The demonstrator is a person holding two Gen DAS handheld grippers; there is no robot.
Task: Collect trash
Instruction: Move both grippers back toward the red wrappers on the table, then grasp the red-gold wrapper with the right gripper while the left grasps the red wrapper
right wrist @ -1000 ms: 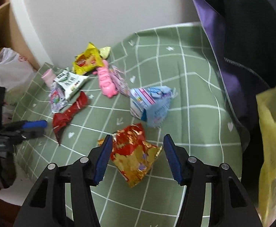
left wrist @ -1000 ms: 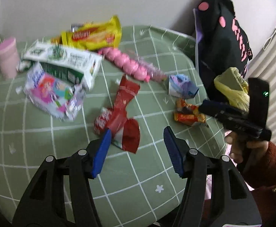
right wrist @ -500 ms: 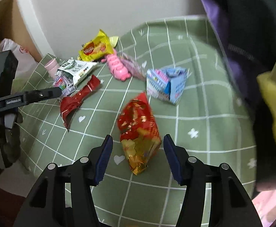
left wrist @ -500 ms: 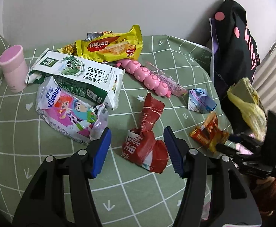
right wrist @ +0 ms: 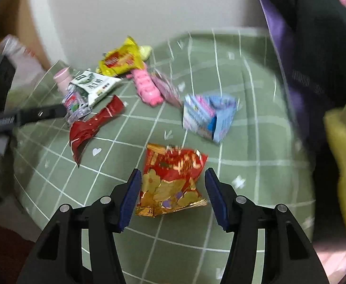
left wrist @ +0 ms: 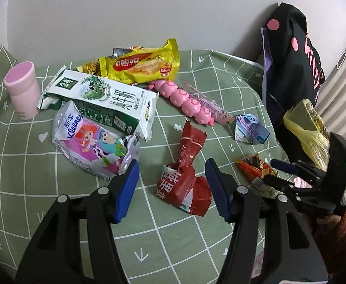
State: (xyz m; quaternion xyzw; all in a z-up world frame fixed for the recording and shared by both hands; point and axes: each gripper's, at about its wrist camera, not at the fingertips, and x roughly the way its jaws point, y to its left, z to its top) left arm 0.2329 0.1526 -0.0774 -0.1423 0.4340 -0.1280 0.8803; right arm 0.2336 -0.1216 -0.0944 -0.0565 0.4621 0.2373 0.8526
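In the left wrist view we hold the left gripper (left wrist: 171, 190) with its fingers (left wrist: 126, 190) spread wide and grasping nothing. A crumpled dark red wrapper (left wrist: 184, 177) lies on the green checked surface (left wrist: 14, 170) at lower centre of the frame, between the two blue pads; it sits closer to the right pad, and we cannot tell whether it touches it. To the left of the left pad lies a Kleenex tissue pack (left wrist: 94, 144), with a white and green milk carton (left wrist: 101, 101) behind it and a yellow wafer packet (left wrist: 142, 65) further up.

In the right wrist view the right gripper (right wrist: 173, 195) is likewise released, its fingers (right wrist: 130, 198) apart around a red and gold snack packet (right wrist: 173, 179). The packet rests flat on the surface at lower centre, filling most of the gap, with a sliver of cloth showing at each side. Above and to the right lies a crushed blue carton (right wrist: 208, 116); a yellow bag (right wrist: 345, 156) hangs at the right edge.
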